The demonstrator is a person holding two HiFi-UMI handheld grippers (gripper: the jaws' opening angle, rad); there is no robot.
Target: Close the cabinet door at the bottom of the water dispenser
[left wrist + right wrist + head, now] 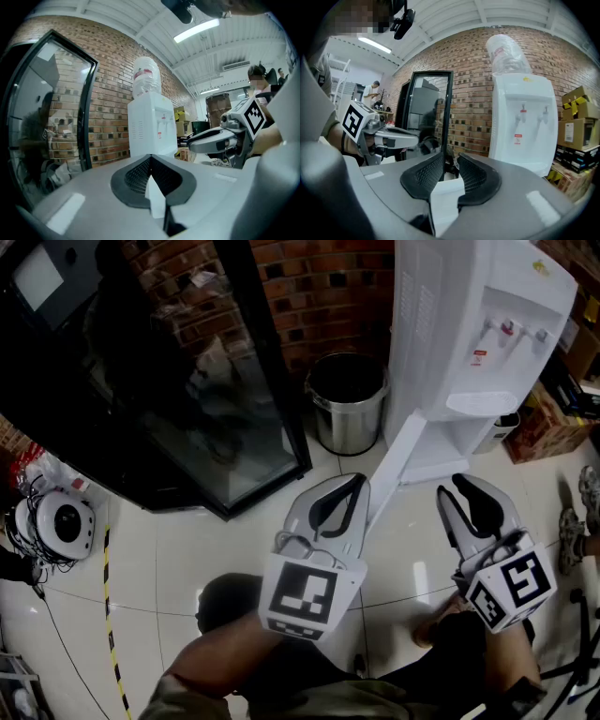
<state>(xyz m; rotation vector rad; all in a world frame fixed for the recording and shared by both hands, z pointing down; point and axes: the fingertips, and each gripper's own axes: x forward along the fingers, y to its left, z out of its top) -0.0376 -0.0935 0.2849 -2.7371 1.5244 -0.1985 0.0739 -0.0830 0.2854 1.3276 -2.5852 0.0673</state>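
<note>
The cabinet door [394, 465] is standing swung out from the water dispenser [469, 343], between both grippers. The left gripper [359, 482] (jaws closed, empty) is hovering just beside it, likely to push; the right gripper [454, 487] is hanging open.

The head view is dim, its 9 to 12 o'clock area nearly black behind the glass door [216, 418], which gives faint reflections; the white water dispenser [469, 324] at 1 o'clock is the brightest patch, and the glossy floor [169, 549] shows soft glare. Both gripper views are brighter under a ceiling strip light [197, 30], with heavy fisheye bending, dark vignetted corners and blurred foregrounds
</note>
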